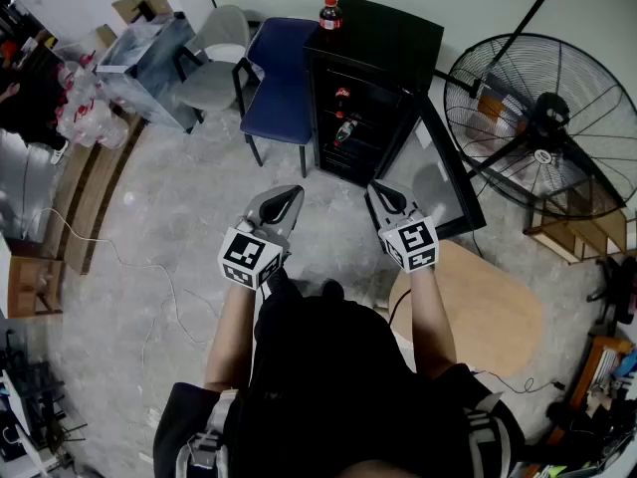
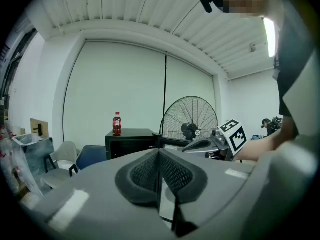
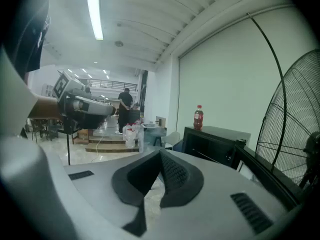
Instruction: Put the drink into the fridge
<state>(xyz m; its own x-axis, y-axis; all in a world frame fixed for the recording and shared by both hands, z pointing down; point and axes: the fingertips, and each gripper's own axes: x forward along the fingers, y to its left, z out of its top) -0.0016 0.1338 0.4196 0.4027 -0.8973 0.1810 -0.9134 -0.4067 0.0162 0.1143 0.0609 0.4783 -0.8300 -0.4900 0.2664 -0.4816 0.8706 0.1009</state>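
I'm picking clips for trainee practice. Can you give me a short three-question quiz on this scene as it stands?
1. What state are the left tool and the right tool in?
2. Where is the drink bottle? A) in the left tool B) on top of the fridge C) in the right tool
3. True or false: the fridge's door stands open.
Key: 1) both shut, holding nothing; 2) B; 3) true.
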